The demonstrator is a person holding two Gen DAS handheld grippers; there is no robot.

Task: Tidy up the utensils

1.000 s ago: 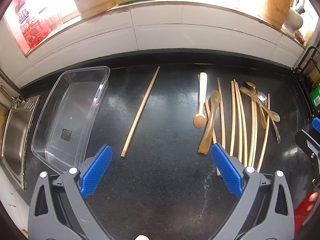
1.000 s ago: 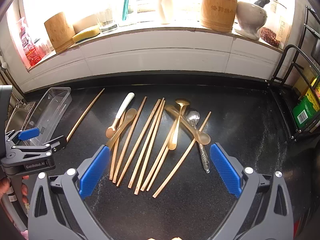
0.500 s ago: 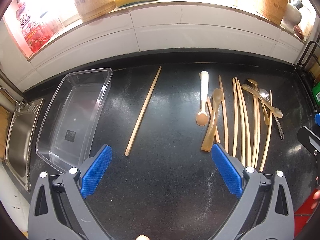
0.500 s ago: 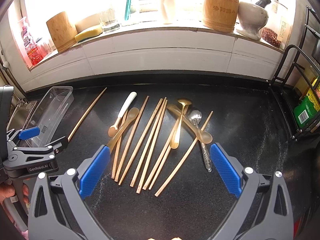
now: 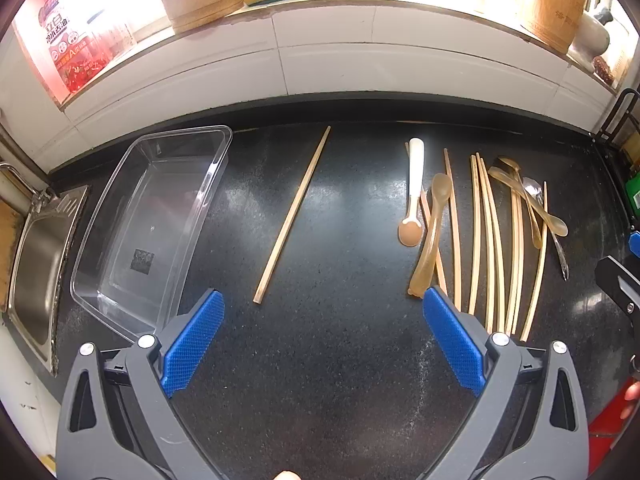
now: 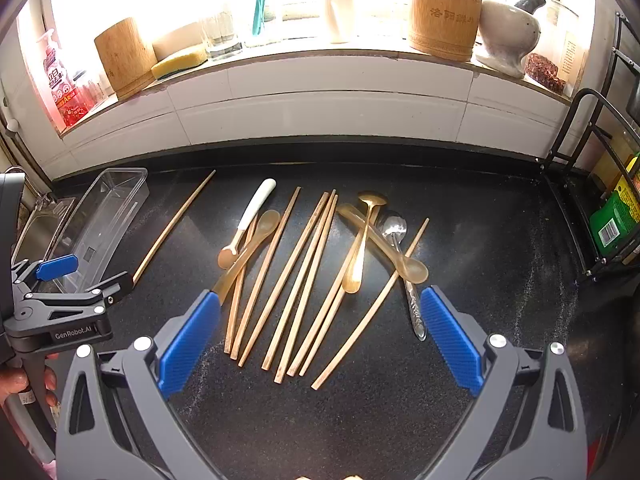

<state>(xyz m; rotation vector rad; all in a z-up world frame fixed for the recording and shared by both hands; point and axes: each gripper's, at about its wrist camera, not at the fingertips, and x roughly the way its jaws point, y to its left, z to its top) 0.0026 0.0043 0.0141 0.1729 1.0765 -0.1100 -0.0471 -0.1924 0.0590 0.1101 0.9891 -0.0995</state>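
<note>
Chopsticks ahead of right gripper.

Strong daylight is admitted from the overexposed windowsill; glare is seen on the table, edges are fisheye-bent

A black speckled tabletop is bounded at the back by a white tiled ledge. On the ledge are set two bamboo holders, a yellow sponge, a grey stone mortar, a glass and a soap bottle. A steel sink is seen at the left, a black wire rack with a green packet at the right.
</note>
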